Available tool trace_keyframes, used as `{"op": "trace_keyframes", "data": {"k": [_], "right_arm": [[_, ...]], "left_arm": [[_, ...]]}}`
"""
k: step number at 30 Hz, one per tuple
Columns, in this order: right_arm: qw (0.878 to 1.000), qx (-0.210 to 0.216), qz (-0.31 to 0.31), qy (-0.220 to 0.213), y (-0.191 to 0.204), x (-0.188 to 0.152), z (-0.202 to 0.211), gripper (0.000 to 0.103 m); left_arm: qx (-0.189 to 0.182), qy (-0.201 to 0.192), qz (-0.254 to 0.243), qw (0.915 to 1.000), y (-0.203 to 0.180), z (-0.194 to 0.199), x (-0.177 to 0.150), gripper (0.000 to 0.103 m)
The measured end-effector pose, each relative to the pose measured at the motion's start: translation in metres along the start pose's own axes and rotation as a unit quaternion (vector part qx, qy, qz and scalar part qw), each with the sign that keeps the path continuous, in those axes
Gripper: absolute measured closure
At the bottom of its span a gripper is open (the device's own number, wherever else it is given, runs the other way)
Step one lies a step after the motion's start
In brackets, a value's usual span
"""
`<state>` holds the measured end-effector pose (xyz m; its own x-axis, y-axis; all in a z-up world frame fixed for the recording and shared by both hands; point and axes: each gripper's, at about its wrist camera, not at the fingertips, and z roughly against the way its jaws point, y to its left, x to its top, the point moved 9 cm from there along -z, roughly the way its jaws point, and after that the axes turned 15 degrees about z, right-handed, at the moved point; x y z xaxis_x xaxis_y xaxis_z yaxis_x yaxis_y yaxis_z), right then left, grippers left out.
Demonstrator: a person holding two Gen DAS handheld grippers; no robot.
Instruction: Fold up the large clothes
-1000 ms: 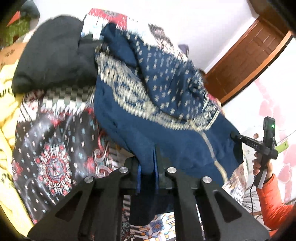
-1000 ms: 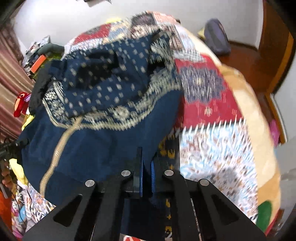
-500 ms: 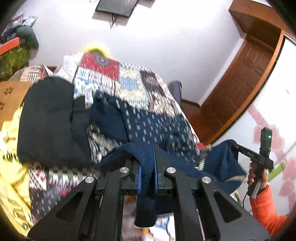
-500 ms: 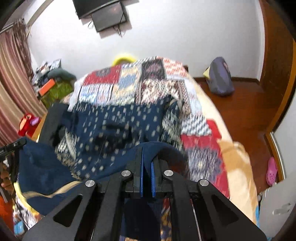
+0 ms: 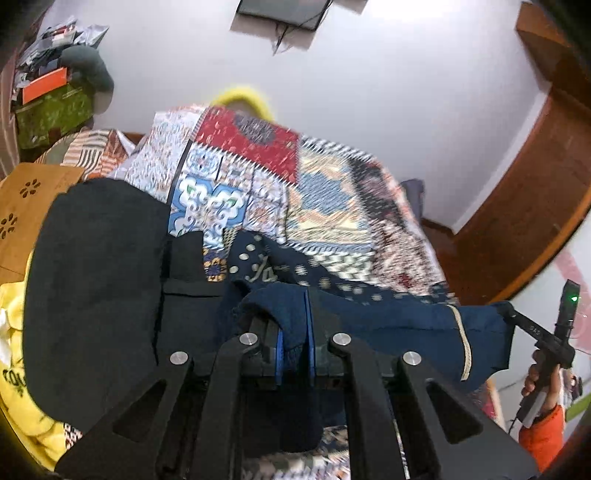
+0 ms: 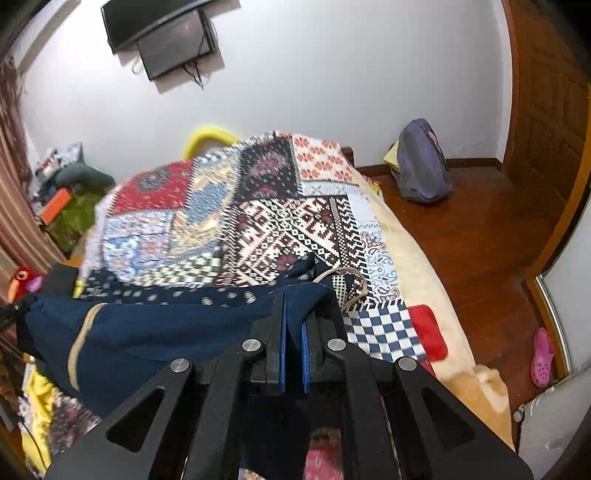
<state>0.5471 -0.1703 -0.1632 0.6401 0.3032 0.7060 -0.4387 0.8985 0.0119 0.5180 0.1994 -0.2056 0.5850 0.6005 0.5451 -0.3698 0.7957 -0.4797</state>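
Observation:
A large navy garment [image 5: 399, 325] with a white dotted print and a beige stripe hangs stretched between my two grippers above the patchwork bed [image 5: 325, 199]. My left gripper [image 5: 293, 332] is shut on one edge of it. My right gripper [image 6: 293, 328] is shut on the opposite edge; it also shows at the far right of the left wrist view [image 5: 517, 317]. In the right wrist view the garment [image 6: 155, 332] spans leftward, its printed far part trailing onto the quilt [image 6: 295, 221]. The lower part of the garment is hidden behind my fingers.
A black garment [image 5: 96, 280] and yellow cloth [image 5: 14, 328] lie on the bed's left side. A purple backpack [image 6: 421, 166] sits on the wooden floor by the door [image 6: 546, 110]. A pink shoe [image 6: 543, 358] lies by the right wall. A TV [image 6: 162, 33] hangs on the wall.
Both grippers have lifted and swung forward, raising the garment's held edge off the bed. The views tilted from looking down on the spread garment to looking across the bed at the wall.

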Motion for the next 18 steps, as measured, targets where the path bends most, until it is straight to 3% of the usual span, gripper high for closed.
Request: {"op": "trace_keyframes", "data": {"k": [6, 12, 17, 18], "right_arm": [[0.999, -0.001, -0.002, 0.049, -0.008, -0.017, -0.052, 0.097], [0.997, -0.006, 0.012, 0.072, -0.007, -0.03, -0.073, 0.095], [0.995, -0.002, 0.014, 0.098, -0.008, -0.03, -0.059, 0.083], [0.995, 0.0, 0.015, 0.099, -0.009, -0.029, -0.056, 0.083]], "left_arm": [[0.053, 0.034, -0.02, 0.9978, 0.022, -0.062, -0.014, 0.092], [0.096, 0.039, -0.075, 0.9918, 0.024, -0.079, -0.032, 0.088], [0.098, 0.064, -0.106, 0.9874, 0.01, -0.063, -0.041, 0.058], [0.091, 0.072, -0.11, 0.9871, 0.006, -0.057, -0.044, 0.055]]}}
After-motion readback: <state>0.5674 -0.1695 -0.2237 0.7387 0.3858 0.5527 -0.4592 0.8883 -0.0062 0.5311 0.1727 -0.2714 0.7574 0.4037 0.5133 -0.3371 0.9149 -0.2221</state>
